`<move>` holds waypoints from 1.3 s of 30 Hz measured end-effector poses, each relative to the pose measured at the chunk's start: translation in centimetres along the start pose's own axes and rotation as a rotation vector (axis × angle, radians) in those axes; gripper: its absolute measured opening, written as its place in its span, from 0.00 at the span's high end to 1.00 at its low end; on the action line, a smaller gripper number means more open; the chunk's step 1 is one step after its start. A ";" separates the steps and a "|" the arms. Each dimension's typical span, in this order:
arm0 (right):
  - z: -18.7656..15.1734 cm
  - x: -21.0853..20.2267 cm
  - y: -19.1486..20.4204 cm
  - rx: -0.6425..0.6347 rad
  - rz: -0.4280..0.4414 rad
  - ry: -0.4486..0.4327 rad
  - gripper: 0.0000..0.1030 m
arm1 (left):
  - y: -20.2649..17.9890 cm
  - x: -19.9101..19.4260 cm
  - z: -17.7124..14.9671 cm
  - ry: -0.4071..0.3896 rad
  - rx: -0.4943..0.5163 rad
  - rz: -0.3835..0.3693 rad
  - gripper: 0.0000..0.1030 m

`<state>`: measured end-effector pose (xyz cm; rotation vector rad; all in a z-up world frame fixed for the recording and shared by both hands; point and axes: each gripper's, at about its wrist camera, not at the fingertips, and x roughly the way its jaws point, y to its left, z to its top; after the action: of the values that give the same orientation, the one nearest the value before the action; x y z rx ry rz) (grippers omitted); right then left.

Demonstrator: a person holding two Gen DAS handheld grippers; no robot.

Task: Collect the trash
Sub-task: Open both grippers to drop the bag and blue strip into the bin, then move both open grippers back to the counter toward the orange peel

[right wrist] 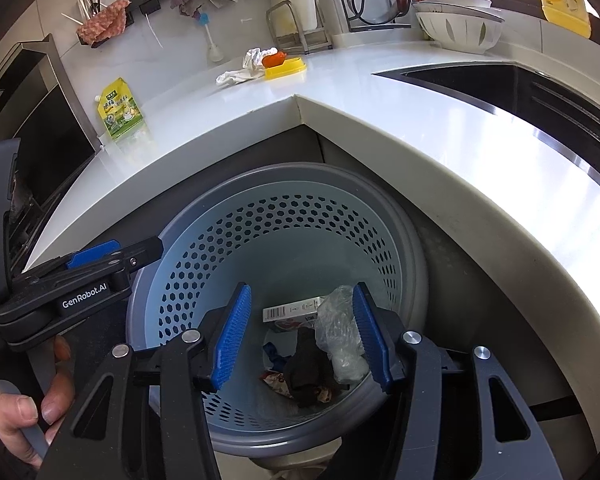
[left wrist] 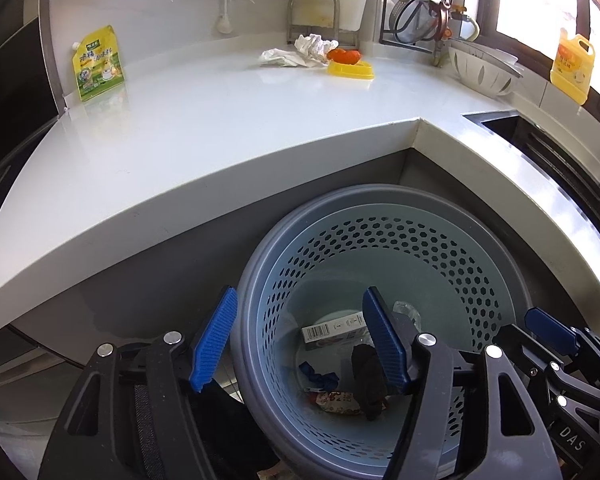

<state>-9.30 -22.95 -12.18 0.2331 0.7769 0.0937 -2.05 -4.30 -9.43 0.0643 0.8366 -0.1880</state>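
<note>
A round perforated grey trash bin stands on the floor in the counter's inner corner. In it lie a small white box, a dark lump, a blue scrap, a red wrapper and a clear plastic bag. My left gripper is open and empty above the bin's left rim. My right gripper is open and empty over the bin. On the counter lie crumpled white paper, a yellow lid with an orange piece, and a yellow-green pouch.
The white L-shaped counter wraps around the bin. A sink lies to the right, with a white bowl, a dish rack and a yellow detergent bottle behind. A stove is at left.
</note>
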 end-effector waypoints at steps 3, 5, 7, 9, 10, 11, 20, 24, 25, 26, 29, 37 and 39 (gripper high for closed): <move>0.2 -0.4 0.1 -0.002 0.001 -0.014 0.47 | 0.0 -0.5 0.1 -0.009 0.001 0.005 0.38; 0.3 -0.7 0.2 -0.003 0.003 -0.022 0.47 | 0.2 -0.8 0.2 -0.015 -0.001 0.006 0.37; 0.4 -1.0 0.3 -0.005 0.002 -0.031 0.46 | 0.4 -1.3 0.3 -0.022 -0.005 0.011 0.35; 0.7 -1.5 0.3 -0.003 0.006 -0.043 0.43 | 0.6 -1.8 0.5 -0.031 -0.008 0.012 0.33; 0.8 -1.6 0.4 -0.003 0.014 -0.047 0.43 | 0.6 -2.0 0.7 -0.035 -0.011 0.011 0.32; 1.0 -1.8 0.6 -0.006 0.021 -0.050 0.42 | 0.7 -2.3 0.9 -0.040 -0.014 0.008 0.30; 5.3 -2.8 1.2 -0.039 0.033 -0.121 0.39 | 1.5 -4.1 3.8 -0.122 -0.024 0.020 0.19; 8.3 -2.8 0.9 -0.034 0.024 -0.164 0.35 | 2.2 -4.5 5.9 -0.166 -0.034 0.028 0.13; 9.0 -2.6 0.9 -0.032 0.026 -0.171 0.35 | 2.5 -4.5 6.4 -0.175 -0.036 0.031 0.13; 9.8 -2.4 0.8 -0.033 0.030 -0.175 0.34 | 2.7 -4.5 7.1 -0.185 -0.040 0.033 0.12; 12.1 -1.5 1.1 -0.051 0.019 -0.180 0.34 | 3.3 -4.0 9.0 -0.203 -0.048 0.046 0.11; 18.0 1.4 2.4 -0.102 0.026 -0.187 0.32 | 5.0 -1.6 14.3 -0.208 -0.081 0.073 0.10; 19.5 2.4 2.7 -0.112 0.028 -0.182 0.32 | 5.4 -0.9 15.7 -0.210 -0.085 0.079 0.10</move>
<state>6.11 -23.29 0.28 0.1437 0.5854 0.1404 9.88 -0.96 1.63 -0.0021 0.6311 -0.0833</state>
